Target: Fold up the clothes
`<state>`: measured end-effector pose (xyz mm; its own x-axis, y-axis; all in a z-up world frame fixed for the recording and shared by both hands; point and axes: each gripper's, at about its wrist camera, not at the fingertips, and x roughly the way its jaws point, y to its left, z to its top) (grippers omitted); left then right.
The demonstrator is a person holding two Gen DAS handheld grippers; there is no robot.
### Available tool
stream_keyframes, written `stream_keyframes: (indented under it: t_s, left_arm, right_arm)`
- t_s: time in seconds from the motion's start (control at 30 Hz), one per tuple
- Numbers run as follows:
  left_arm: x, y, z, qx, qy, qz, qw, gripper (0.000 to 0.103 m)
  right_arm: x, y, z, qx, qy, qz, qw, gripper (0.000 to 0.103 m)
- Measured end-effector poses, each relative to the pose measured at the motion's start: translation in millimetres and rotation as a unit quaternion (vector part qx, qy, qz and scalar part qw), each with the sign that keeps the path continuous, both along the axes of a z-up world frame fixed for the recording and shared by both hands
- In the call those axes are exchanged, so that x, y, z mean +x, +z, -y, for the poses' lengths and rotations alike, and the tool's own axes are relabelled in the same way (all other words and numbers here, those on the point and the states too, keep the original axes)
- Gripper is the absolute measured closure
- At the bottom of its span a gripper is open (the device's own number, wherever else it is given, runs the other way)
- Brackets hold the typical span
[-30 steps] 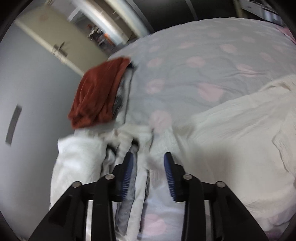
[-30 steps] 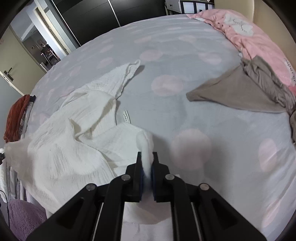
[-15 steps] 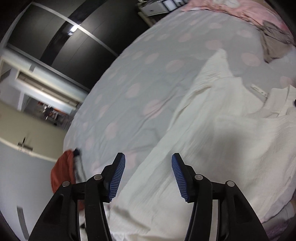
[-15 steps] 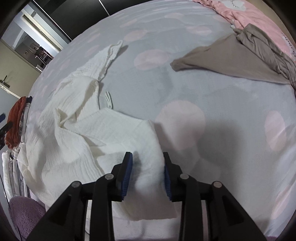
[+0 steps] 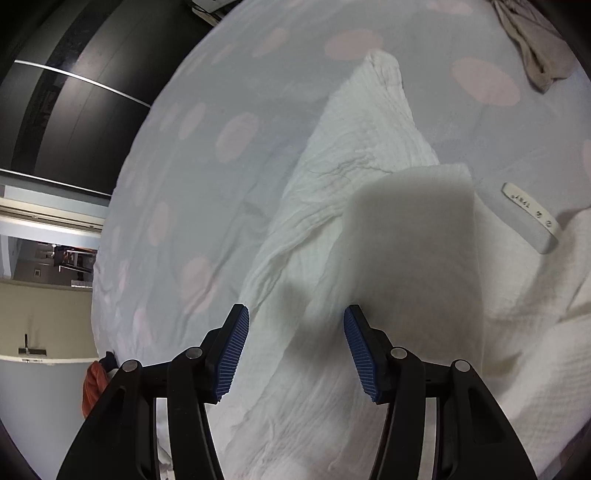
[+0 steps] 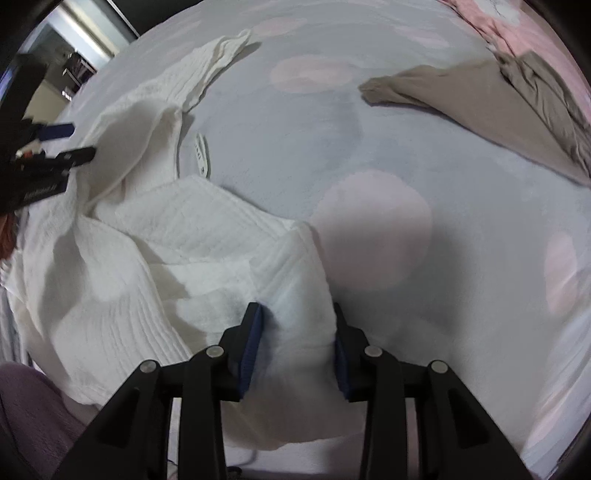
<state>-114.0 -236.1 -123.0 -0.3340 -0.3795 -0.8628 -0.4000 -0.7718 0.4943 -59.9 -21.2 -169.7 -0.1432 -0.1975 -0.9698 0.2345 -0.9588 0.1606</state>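
A crinkled white garment (image 5: 369, 147) lies spread and partly folded over on the grey, pink-dotted bed sheet (image 5: 221, 184). My left gripper (image 5: 295, 314) hangs open just above the garment's left part, nothing between its pads. In the right wrist view the same garment (image 6: 184, 229) has a folded corner lying between the blue pads of my right gripper (image 6: 295, 310). Its jaws are opening and the pads do not squeeze the cloth. The left gripper (image 6: 55, 144) shows at the left edge there, over the garment's far side. A white care label (image 5: 528, 218) sticks out on the sheet.
A taupe garment (image 6: 480, 99) lies at the far right on the sheet (image 6: 332, 147), beside a pink duvet (image 6: 517, 29). An orange cloth (image 5: 94, 387) sits at the bed's left edge. Dark wardrobe doors (image 5: 74, 92) stand beyond the bed. Something purple (image 6: 29, 406) is at the near left.
The left gripper swung from the clothes pile at the bed's edge over onto the white garment and opened a little wider. The right gripper let go of the white fold and sank lower.
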Motion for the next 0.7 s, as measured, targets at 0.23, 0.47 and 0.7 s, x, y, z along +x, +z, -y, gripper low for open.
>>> stream_keyframes:
  t_s: [0.23,0.47,0.7]
  left_arm:
    - [-8,-23,-3,-0.007,0.007,0.005,0.9999,0.055]
    - [5,-27,-17,-0.007,0.000,-0.003,1.0000,0.092]
    - [19,2,-2,0.026,0.051,-0.051,0.9970,0.097]
  right_arm:
    - [1,1,7,0.019,0.016,-0.009,1.000,0.070]
    - [2,6,10,0.024,0.024,-0.023,0.999,0.080]
    - [5,17,9,0.019,0.020,-0.047,0.999,0.093]
